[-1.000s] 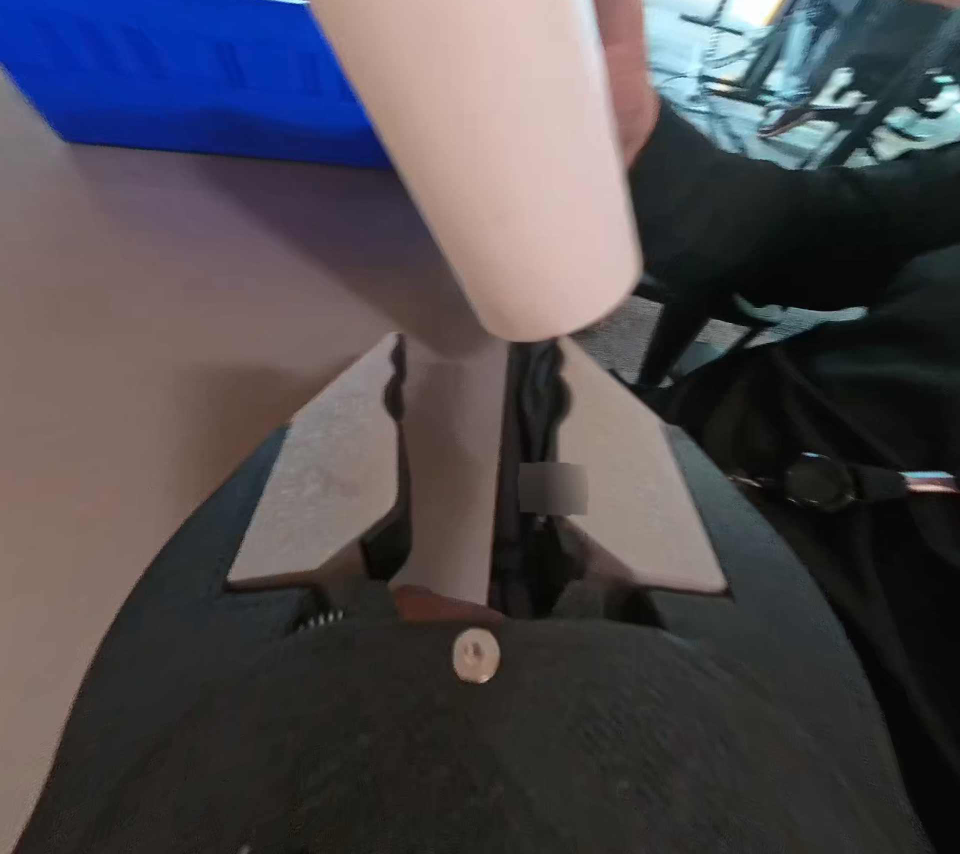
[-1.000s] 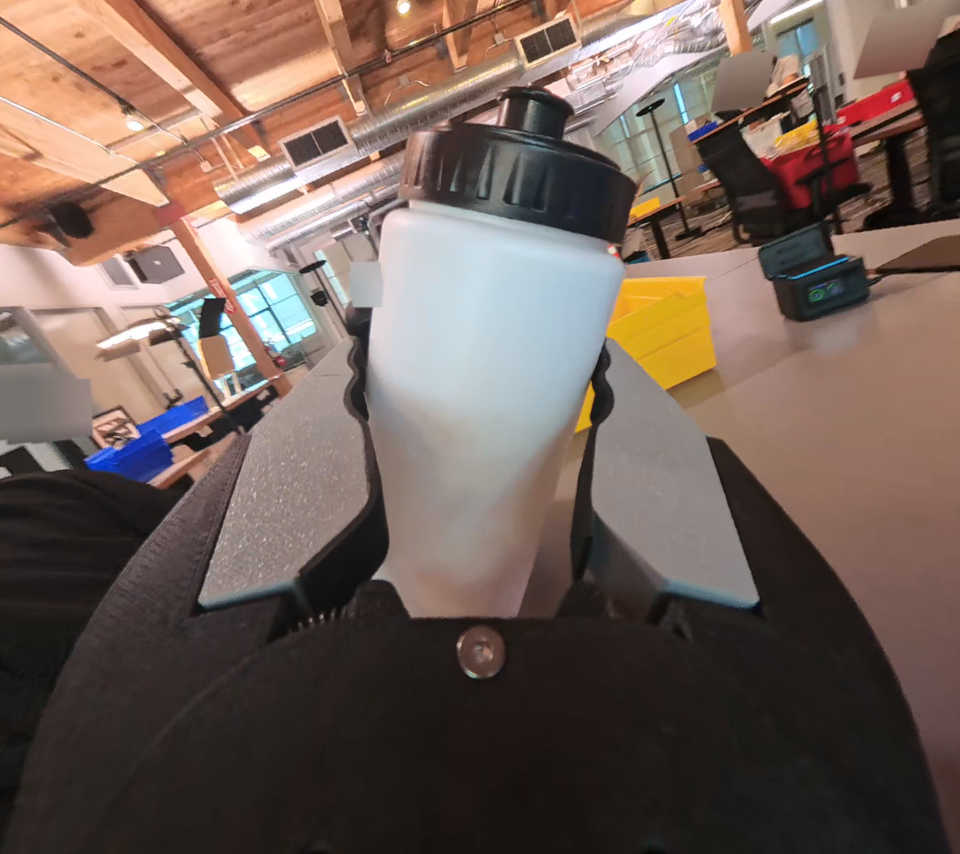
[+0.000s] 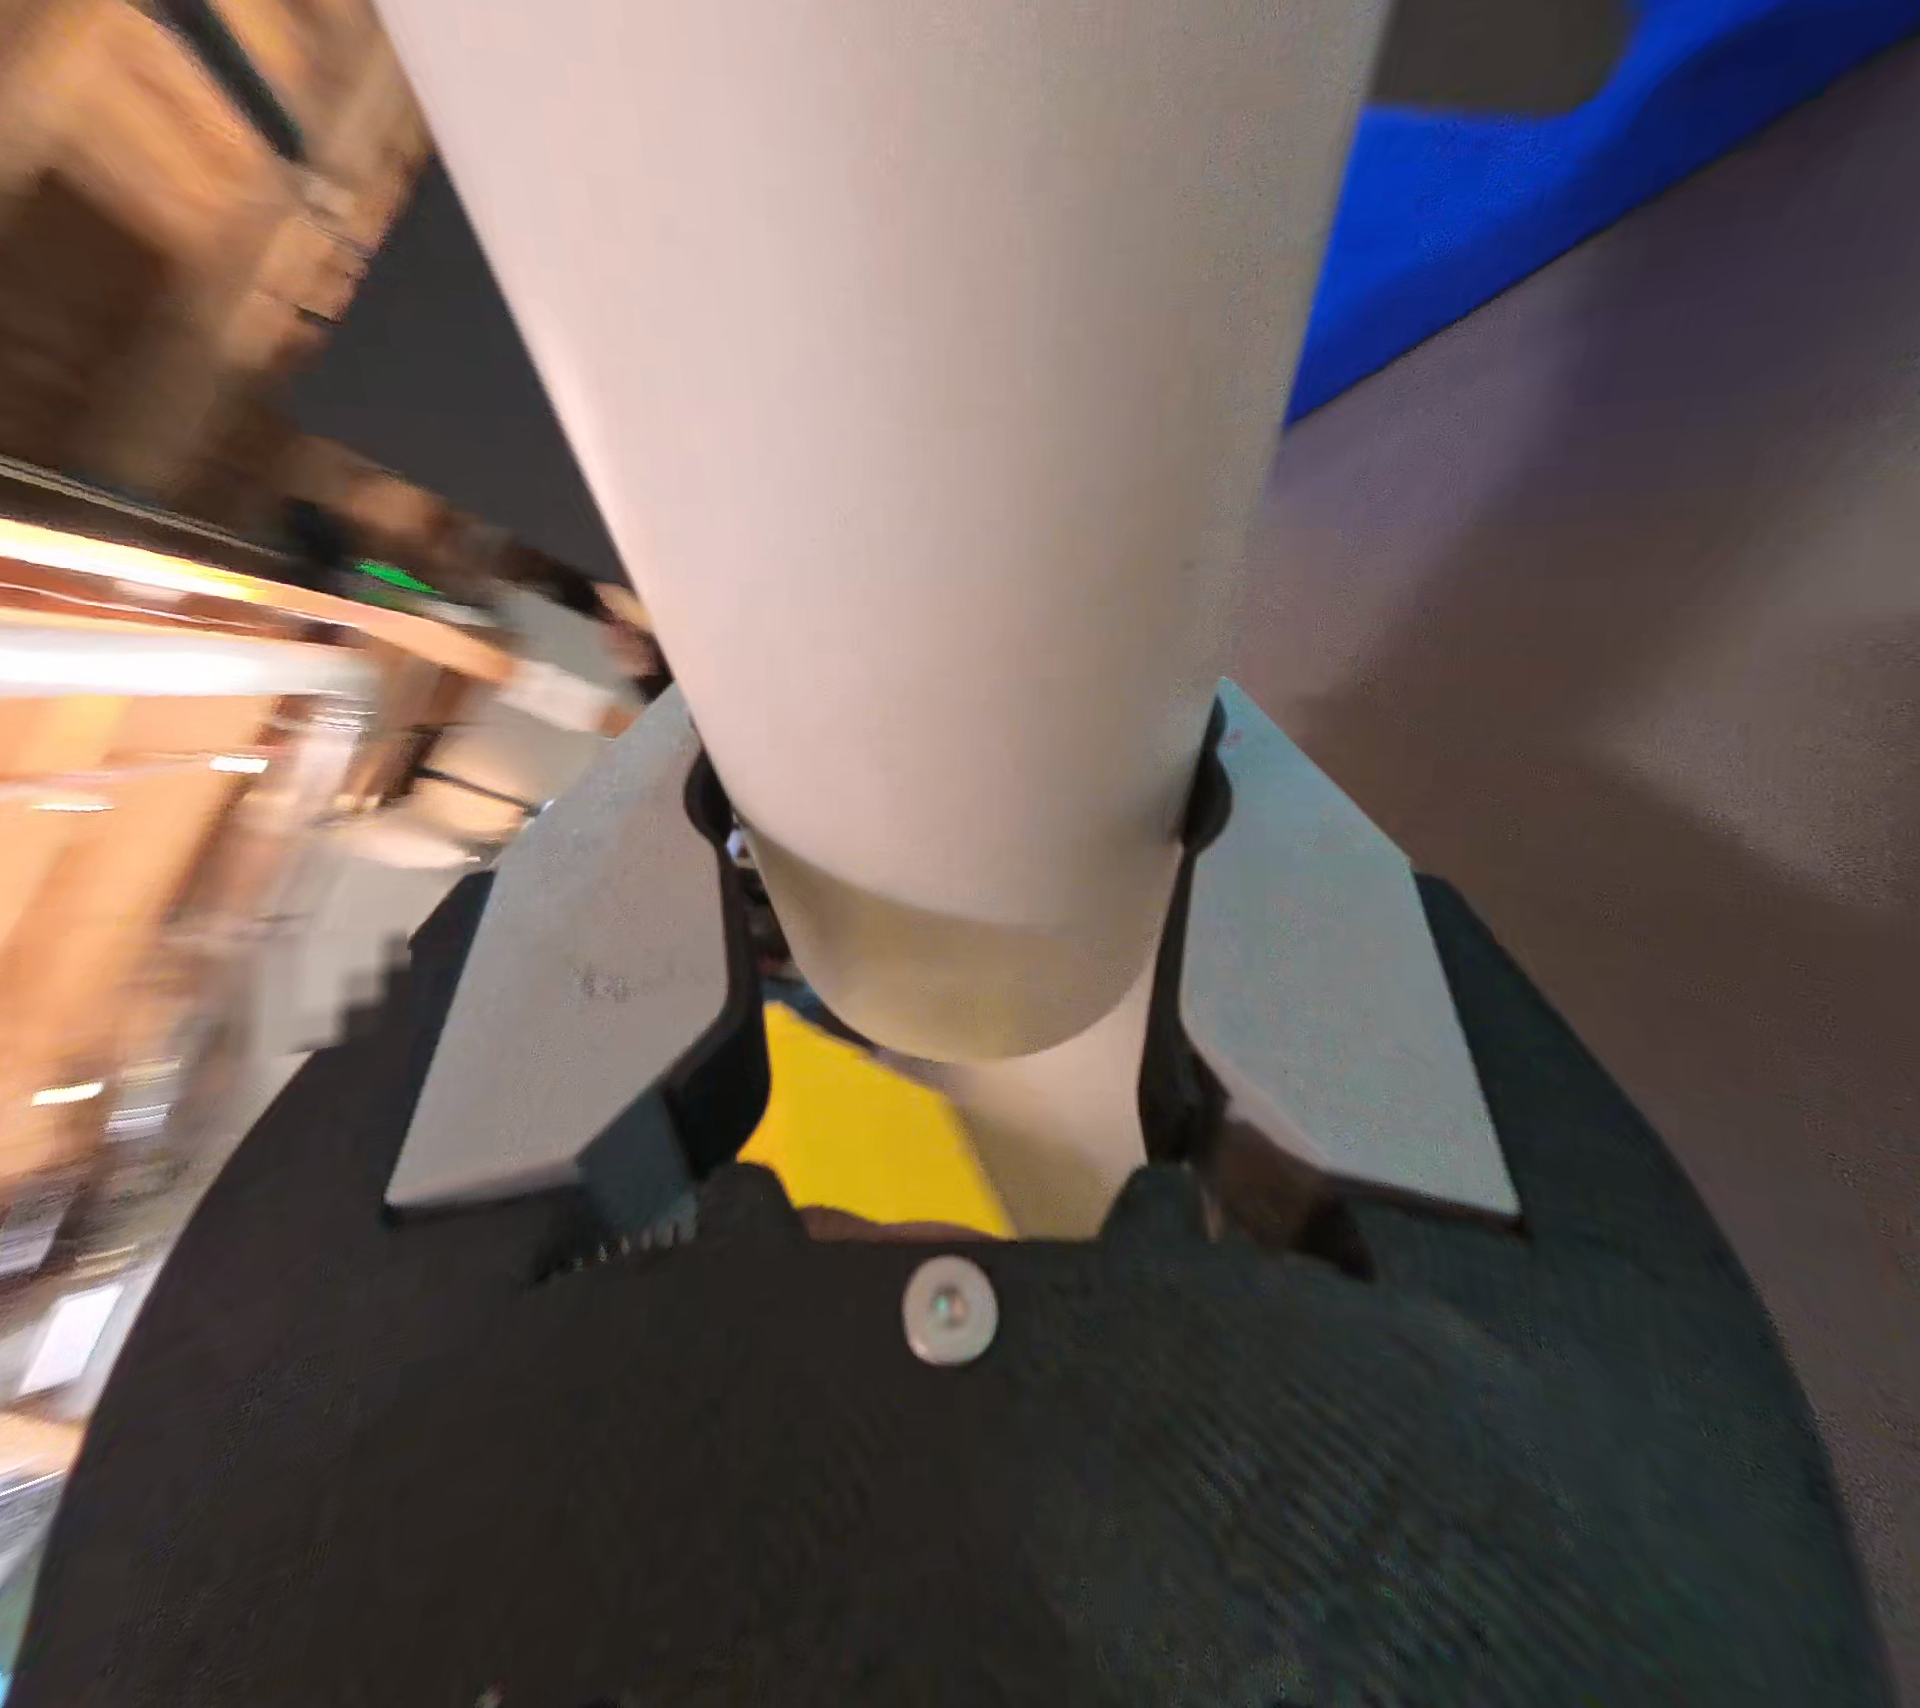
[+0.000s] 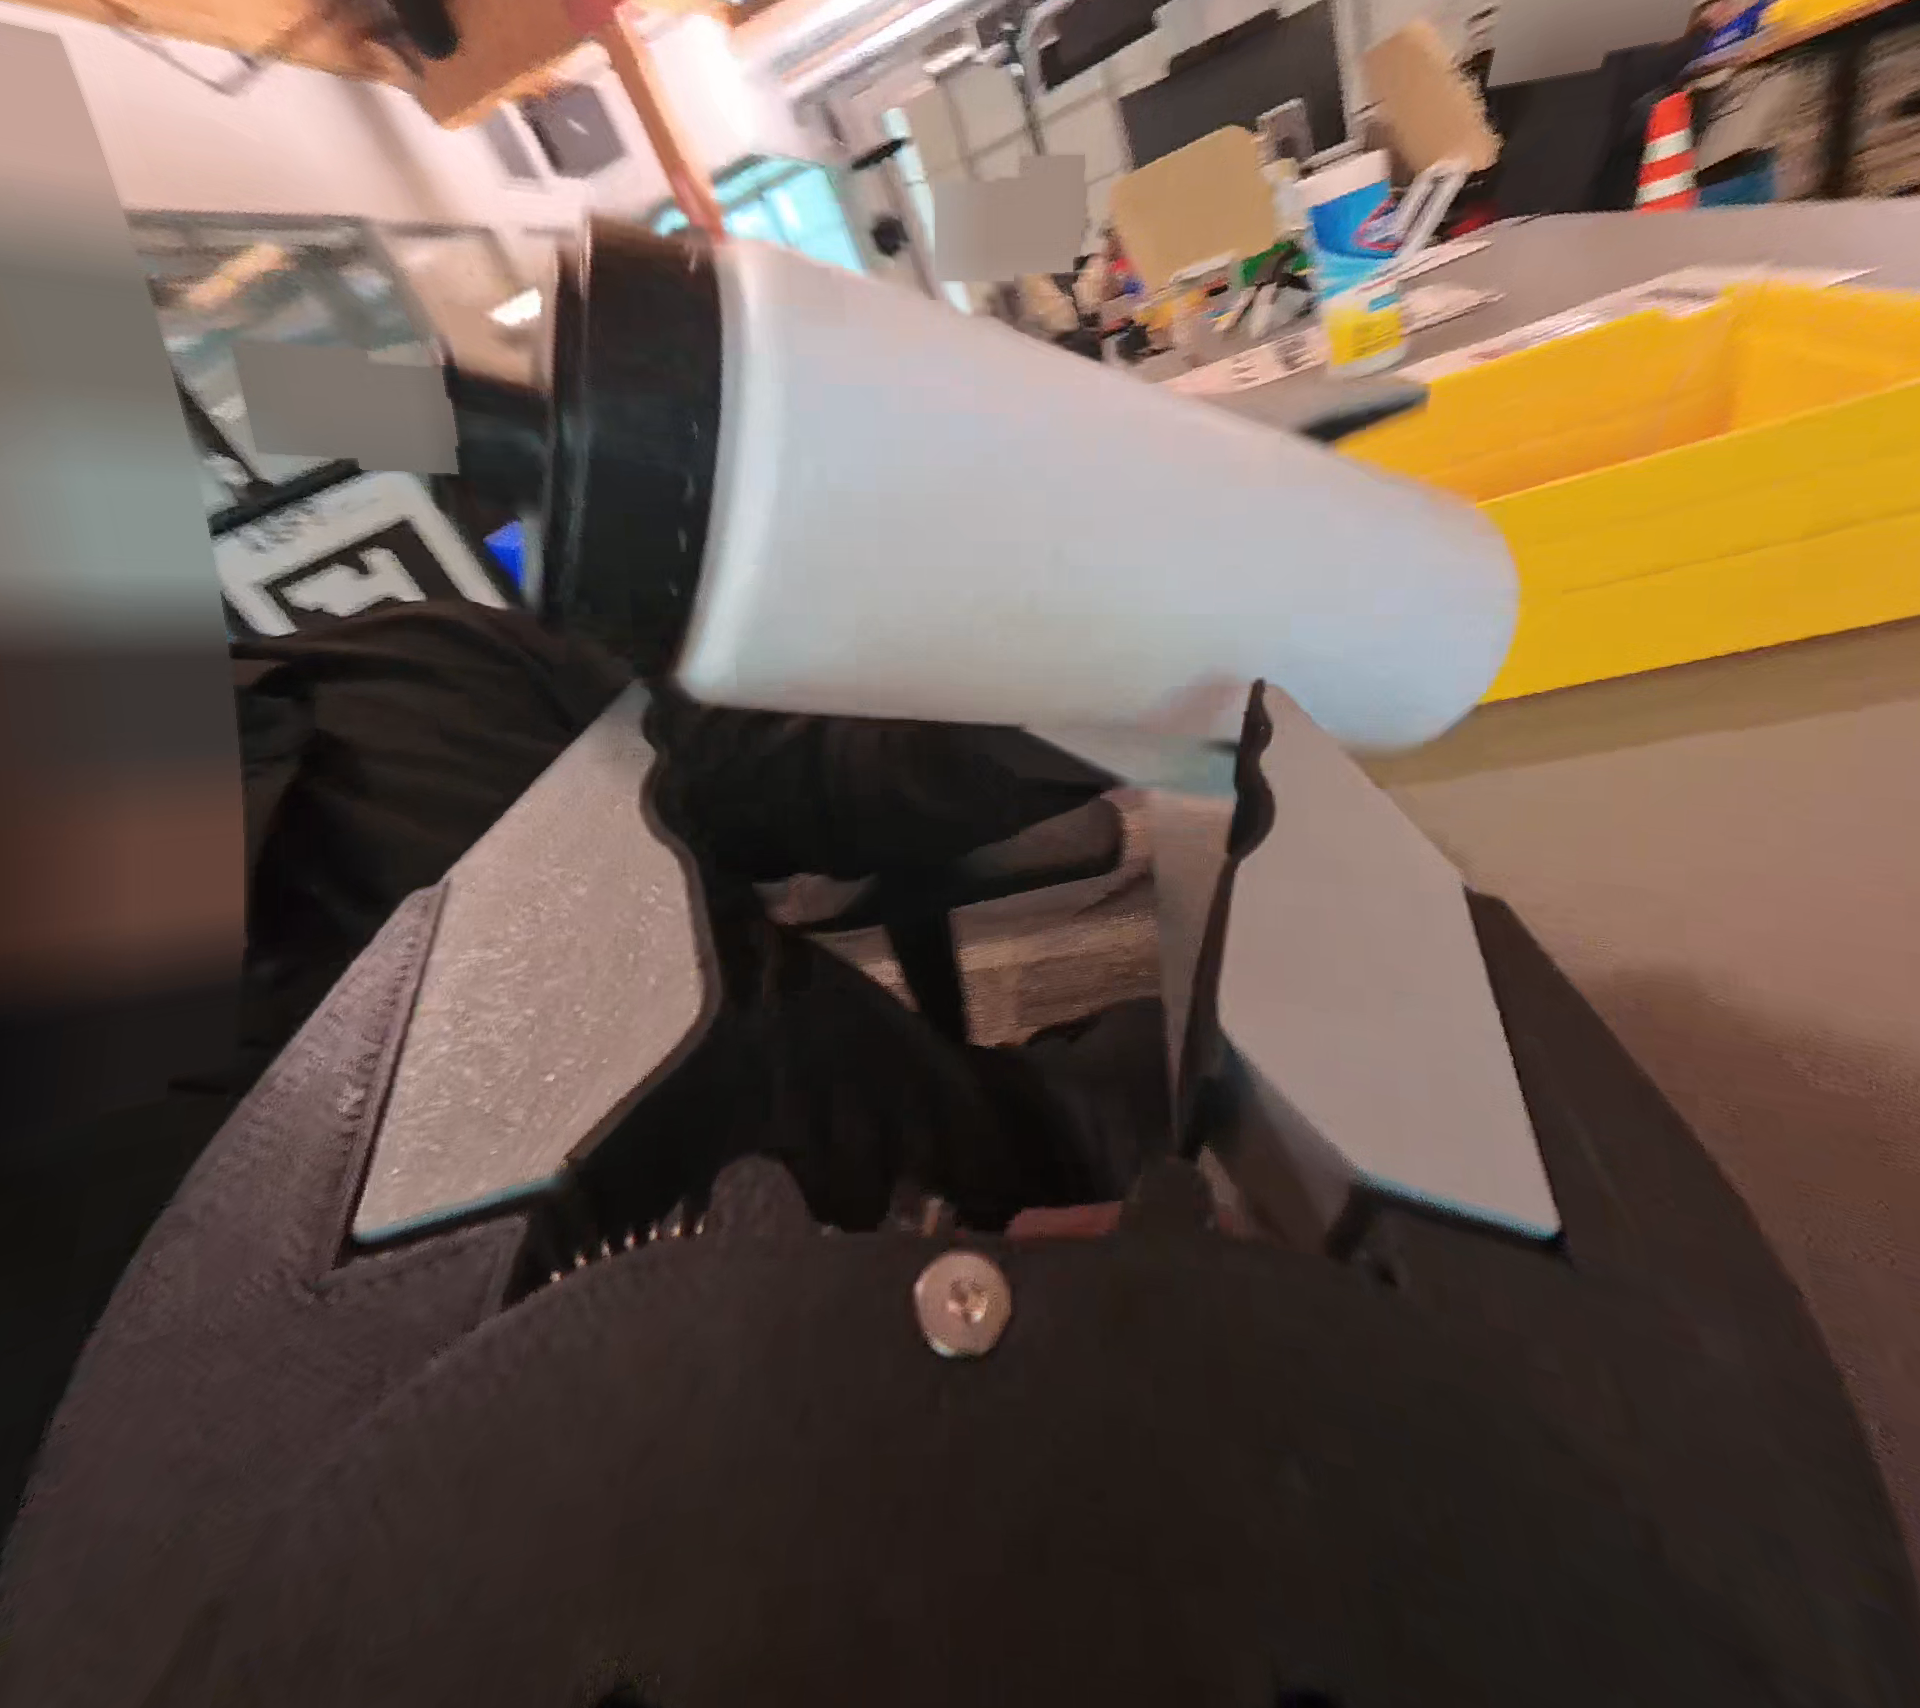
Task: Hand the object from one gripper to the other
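One white tapered plastic bottle [image 3: 883,328] is clamped near its base by the left gripper [image 3: 956,791]; the right gripper [image 4: 951,739] is spread, apparently clear of it, with one yellow plastic bin [image 4: 1704,495] at 2 o'clock.

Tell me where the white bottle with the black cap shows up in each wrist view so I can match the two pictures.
Left wrist view: the white bottle fills the centre and top, its narrow base pinched in the left claw; the cap is out of frame.
Right wrist view: it lies tilted across the middle, black cap to the left, beyond the open right claw.
Shared landmark: the yellow bin.
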